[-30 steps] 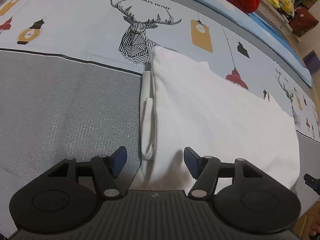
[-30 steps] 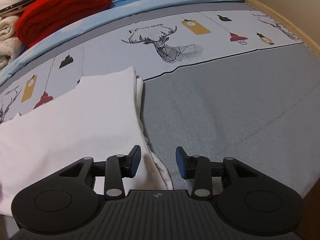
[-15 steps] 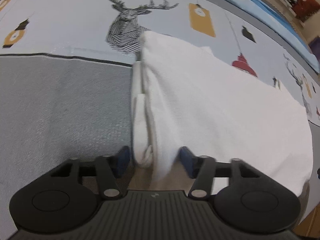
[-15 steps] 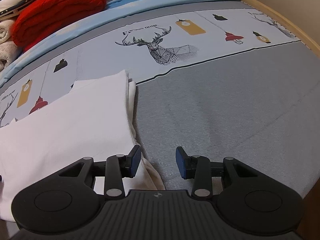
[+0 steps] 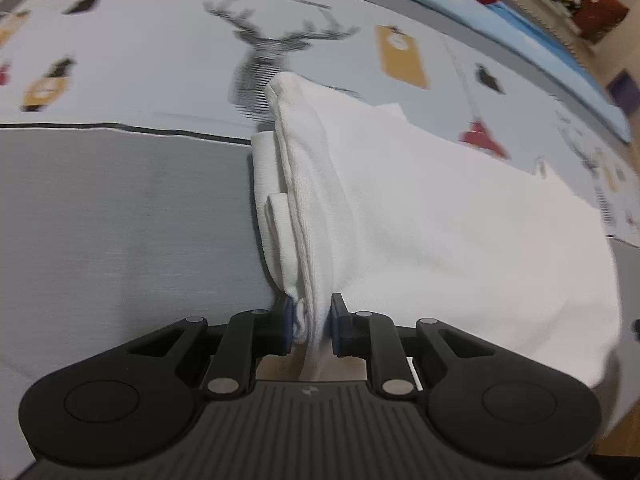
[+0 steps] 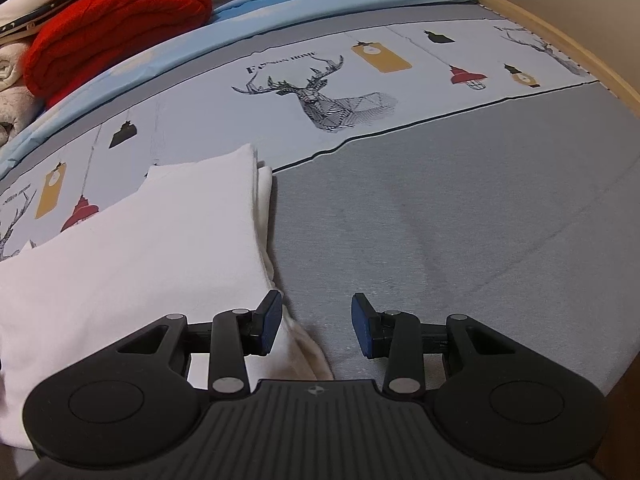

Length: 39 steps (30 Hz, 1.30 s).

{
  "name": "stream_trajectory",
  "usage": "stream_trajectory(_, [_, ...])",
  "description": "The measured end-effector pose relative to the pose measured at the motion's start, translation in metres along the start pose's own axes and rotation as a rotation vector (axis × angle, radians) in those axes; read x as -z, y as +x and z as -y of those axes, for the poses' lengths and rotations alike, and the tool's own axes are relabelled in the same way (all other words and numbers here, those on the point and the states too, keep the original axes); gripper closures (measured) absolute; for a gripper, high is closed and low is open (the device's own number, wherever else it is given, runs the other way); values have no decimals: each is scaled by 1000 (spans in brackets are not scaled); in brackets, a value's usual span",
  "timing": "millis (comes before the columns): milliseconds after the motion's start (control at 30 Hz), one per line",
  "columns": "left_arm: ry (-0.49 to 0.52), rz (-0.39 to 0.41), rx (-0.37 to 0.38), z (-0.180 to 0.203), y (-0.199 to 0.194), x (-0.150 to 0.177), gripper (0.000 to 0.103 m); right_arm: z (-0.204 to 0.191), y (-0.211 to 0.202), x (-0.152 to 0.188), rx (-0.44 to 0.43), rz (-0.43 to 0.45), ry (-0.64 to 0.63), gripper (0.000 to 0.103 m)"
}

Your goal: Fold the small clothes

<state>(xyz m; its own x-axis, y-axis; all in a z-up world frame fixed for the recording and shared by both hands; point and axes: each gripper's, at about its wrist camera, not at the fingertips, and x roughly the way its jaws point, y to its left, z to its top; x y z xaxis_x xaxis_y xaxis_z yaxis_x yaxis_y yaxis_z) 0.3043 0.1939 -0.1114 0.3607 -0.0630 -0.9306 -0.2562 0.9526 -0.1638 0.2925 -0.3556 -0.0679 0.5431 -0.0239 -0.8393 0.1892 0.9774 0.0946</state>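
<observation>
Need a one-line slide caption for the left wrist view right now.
Left gripper shut on the near folded edge of the white garment lying on the deer-print bedsheet.

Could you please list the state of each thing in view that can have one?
Left gripper: jaws shut on the near edge of the white folded cloth garment.
Right gripper: jaws open, holding nothing, beside the garment's edge.
White folded cloth garment: folded, layers stacked, lying on the bed.
Red knitted blanket: folded, lying on the bed's far side.

Left hand-held gripper (image 5: 310, 326) has apparently closed on garment (image 5: 440, 220) edge.
</observation>
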Motion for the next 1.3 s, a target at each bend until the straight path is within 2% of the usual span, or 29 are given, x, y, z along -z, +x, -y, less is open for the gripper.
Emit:
stream_trajectory(100, [-13,-13,-43,-19,-6,3,83,-9,1,1,-8,0,-15,63])
stream_trajectory(200, [-22,-36,-22,-30,-8,5,76,-16,2,2,-14,0,-28,63])
stream_trajectory(333, [-43,-57,6,-41,-4,5,50,-19,2,3,-17,-2,-36,63])
stream_trajectory(533, [-28,-67,15,-41,7,6,48,-16,2,3,-16,-3,-33,63])
stream_trajectory(600, [-14,-54,16,-38,8,6,53,-13,1,3,-15,-4,-27,63])
stream_trajectory(633, [-7,-48,23,-37,8,6,61,-12,2,3,-14,-4,-25,63])
stream_trajectory(700, [-9,-43,26,-35,9,5,64,-10,2,2,-14,-5,-25,63])
stream_trajectory(767, [-11,-45,34,-34,9,4,73,-9,2,2,-10,-5,-26,63])
stream_trajectory(1033, [-4,-25,45,-34,1,4,83,-9,2,1,-13,-3,-26,63])
stream_trajectory(1133, [-10,-10,-10,-38,-5,5,84,-11,2,1,-14,-1,-27,63])
stream_trajectory(1300, [43,32,-263,-43,-18,5,84,-16,2,2,-20,0,-37,63])
